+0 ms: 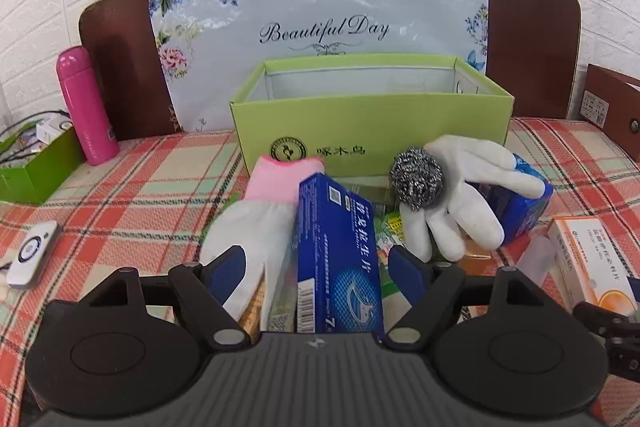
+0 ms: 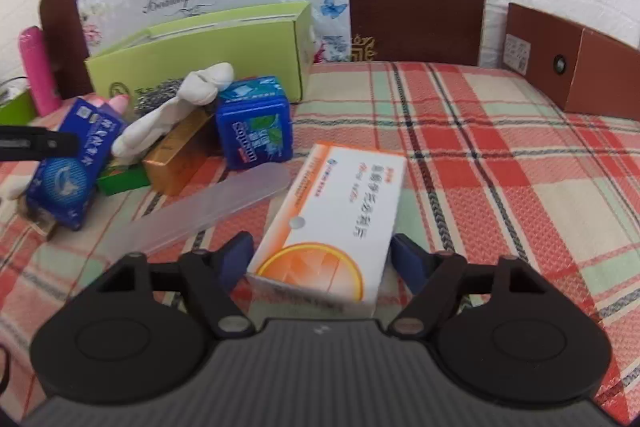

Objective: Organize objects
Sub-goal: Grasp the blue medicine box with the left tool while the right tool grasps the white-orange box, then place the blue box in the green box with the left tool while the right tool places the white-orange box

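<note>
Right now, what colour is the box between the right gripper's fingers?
White with an orange citrus-slice print, the medicine box; clearest in the right wrist view.

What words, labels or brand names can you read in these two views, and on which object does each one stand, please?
"Beautiful Day": floral bag behind the green box.
"啄木鸟": front of the green box.
Blue carton: Chinese title too distorted to quote.
Orange-and-white medicine box: print blurred.
Blue tin: brand sideways and blurred.
Pink bottle: lettering too small.
</note>
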### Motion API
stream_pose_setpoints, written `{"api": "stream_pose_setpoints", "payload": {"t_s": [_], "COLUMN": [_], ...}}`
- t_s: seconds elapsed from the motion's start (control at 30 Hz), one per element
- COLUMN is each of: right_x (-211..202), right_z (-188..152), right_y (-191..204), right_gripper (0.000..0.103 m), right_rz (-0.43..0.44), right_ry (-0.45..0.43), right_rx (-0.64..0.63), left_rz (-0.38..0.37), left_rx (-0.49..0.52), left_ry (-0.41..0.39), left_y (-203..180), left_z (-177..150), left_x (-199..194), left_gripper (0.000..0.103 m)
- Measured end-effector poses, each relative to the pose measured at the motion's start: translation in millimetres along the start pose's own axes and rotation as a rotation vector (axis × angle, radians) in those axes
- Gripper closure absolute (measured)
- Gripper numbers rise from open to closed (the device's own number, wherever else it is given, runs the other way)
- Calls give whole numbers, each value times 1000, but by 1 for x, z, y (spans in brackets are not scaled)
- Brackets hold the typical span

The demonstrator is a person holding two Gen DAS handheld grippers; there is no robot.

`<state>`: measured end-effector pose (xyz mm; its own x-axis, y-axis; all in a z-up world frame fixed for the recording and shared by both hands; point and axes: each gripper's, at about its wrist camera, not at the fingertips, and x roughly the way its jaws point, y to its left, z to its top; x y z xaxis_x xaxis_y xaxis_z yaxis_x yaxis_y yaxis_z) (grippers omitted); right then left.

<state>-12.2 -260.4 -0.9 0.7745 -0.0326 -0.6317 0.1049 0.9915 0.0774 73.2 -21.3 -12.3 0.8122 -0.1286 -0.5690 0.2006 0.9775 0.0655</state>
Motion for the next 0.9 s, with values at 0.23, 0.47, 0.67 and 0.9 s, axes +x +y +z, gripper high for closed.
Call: {"api": "stream_pose_setpoints", "payload": {"t_s": [0.23,0.47,0.67,0.9], "right_x": [-15,-9,-6,-3], "right_z": [-8,-8,-9,-8], "right_y": [-13,-12,-13,-11], "right_gripper": [34,29,20,17], "right_rz": [14,-41,-46,-46], "right_ry": [6,20,24,21], "right_rx": [-43,-46,-29,-38], "left_rz": [-76,-69,-27,-138], "left_rx": [-16,52,-21,7], "left_ry": [-21,-61,-21,-45], "left_y": [-5,-20,-1,-16], "left_z": [0,5,4,5], "left_x": [-12,-11,0,-11], "left_gripper": [47,45,36,65]}}
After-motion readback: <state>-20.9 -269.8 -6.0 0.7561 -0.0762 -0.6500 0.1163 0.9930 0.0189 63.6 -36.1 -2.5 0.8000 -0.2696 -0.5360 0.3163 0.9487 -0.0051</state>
